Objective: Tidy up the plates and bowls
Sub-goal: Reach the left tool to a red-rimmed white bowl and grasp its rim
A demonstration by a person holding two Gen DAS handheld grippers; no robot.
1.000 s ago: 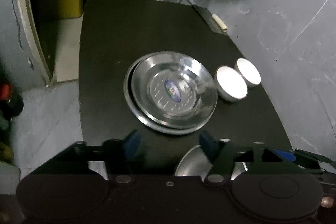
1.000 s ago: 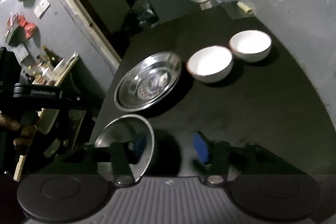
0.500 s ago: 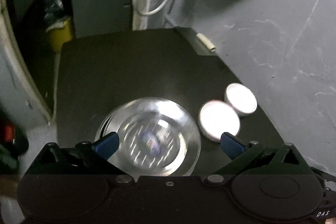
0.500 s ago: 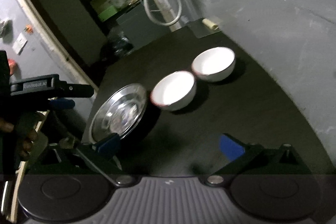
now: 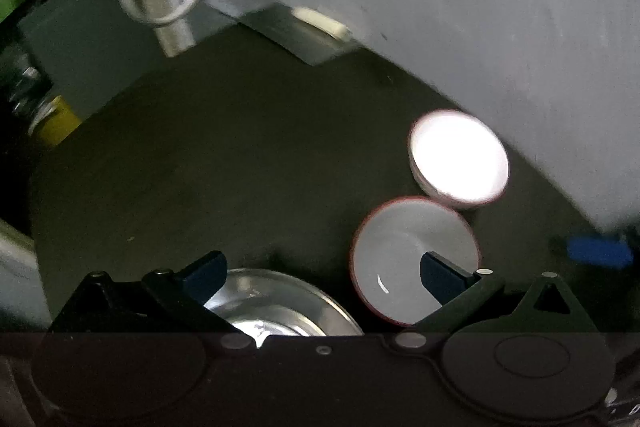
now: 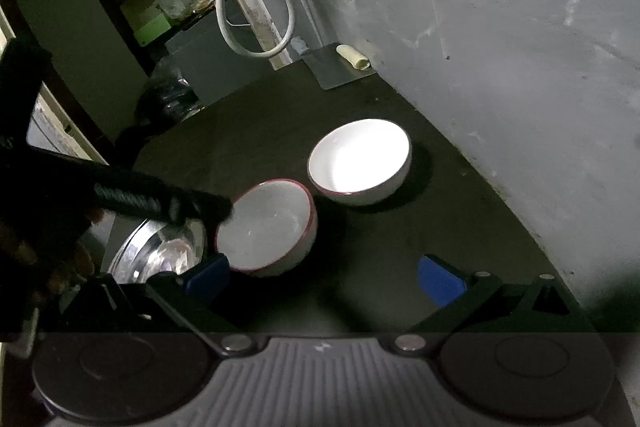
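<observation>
I see a dark, matte round table (image 6: 400, 235) set against a rough grey plastered wall (image 6: 500, 27). Largest on it is a shiny stainless steel plate (image 5: 280, 301), shallow and round, near the table's near-left edge; most of it is hidden under my left gripper. Just right of it sits a white ceramic bowl with a thin red rim (image 6: 266, 227), smooth and deep, shadowed inside. A second white red-rimmed bowl (image 6: 360, 161) stands just beyond, towards the wall edge, brightly lit; from the left wrist camera their rims look nearly touching. At the table's far edge lie a flat grey metal sheet (image 6: 334, 67) and a small cream roll (image 6: 352, 57).

My left gripper (image 5: 322, 271) hovers above the plate and nearer bowl, blue pads spread wide, holding nothing; one pad overlaps the bowl's mouth in view. My right gripper (image 6: 324, 279) is low over bare tabletop beside that bowl, fingers also wide apart and empty.
</observation>
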